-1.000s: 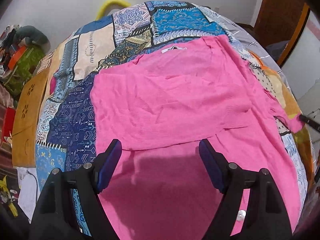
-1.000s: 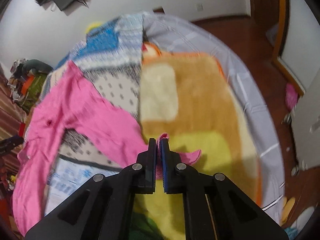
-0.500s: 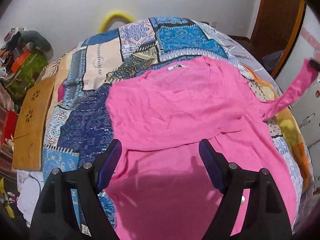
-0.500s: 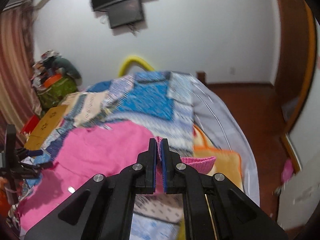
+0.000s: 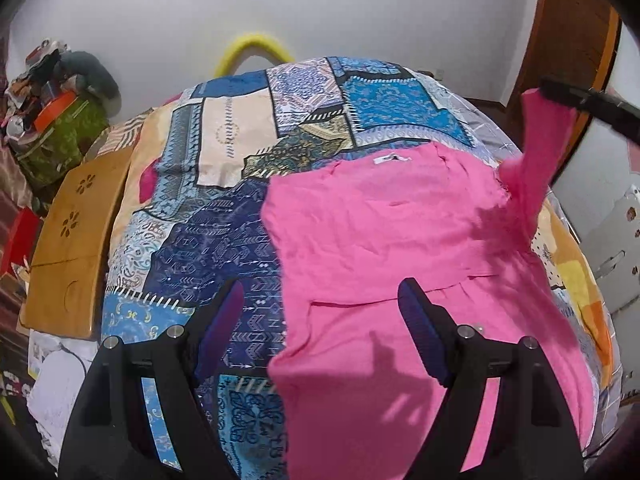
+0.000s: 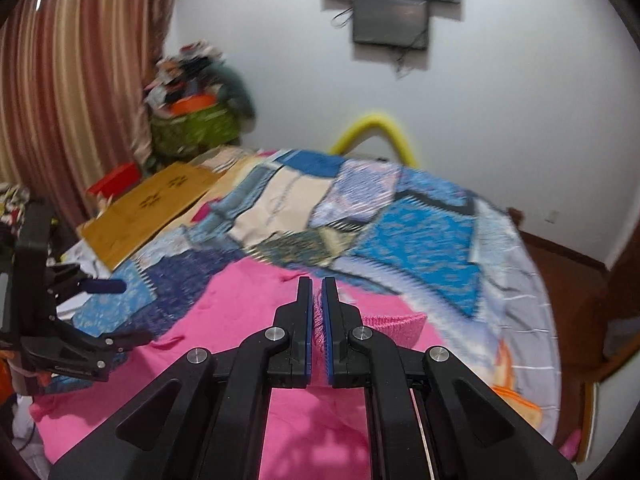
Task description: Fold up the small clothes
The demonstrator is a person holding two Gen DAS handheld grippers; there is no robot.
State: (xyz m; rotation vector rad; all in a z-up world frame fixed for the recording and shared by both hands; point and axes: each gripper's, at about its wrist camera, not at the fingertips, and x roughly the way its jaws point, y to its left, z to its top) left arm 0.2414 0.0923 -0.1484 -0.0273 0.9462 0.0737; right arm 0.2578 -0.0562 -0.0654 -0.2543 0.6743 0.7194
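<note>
A pink knit top [image 5: 384,240] lies spread on the patchwork bedspread [image 5: 224,208], neck label toward the far side. My left gripper [image 5: 320,328] is open and empty, hovering above the top's near left edge. My right gripper [image 6: 317,304] is shut on the pink sleeve [image 6: 394,322] and holds it lifted above the top's body [image 6: 248,312]. In the left wrist view the sleeve [image 5: 536,152] hangs from the right gripper [image 5: 548,90] at the upper right. The left gripper [image 6: 92,286] shows at the left of the right wrist view.
A wooden lap tray [image 5: 76,240] lies along the bed's left side. A green bag with clutter [image 5: 56,136] stands in the far left corner. A yellow foam tube [image 5: 256,46] arches behind the bed. A wooden door [image 5: 568,40] is at the right.
My right gripper has carried the sleeve up and leftward over the top's body. My left gripper has drifted left and stays open.
</note>
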